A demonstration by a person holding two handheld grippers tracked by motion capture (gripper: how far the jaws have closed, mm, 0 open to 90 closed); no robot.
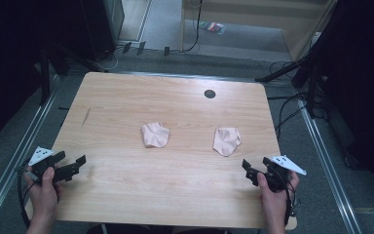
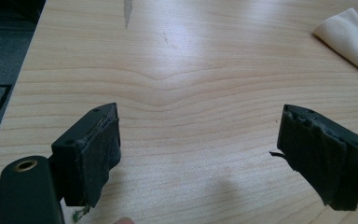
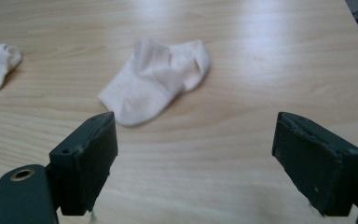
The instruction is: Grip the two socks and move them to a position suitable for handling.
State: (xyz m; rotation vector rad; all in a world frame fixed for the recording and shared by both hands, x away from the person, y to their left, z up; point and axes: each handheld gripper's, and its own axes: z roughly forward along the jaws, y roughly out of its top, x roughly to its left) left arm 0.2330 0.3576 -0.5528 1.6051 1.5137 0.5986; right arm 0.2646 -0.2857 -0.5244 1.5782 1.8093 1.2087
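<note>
Two pale socks mid-table — both grippers parked at the near edge, jaws spread and empty.

The right gripper (image 3: 193,161) faces the right sock (image 3: 156,81) just ahead-left, its long axis seemingly diagonal; the left sock (image 1: 155,134) lies well right of the left gripper (image 2: 198,161).

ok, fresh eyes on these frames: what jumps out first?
Two pale pink socks lie crumpled mid-table, apart from each other: the left sock and the right sock. At the near edge of the wooden table, the left hand-held gripper and right hand-held gripper sit at opposite corners, jaws spread and holding nothing.
</note>
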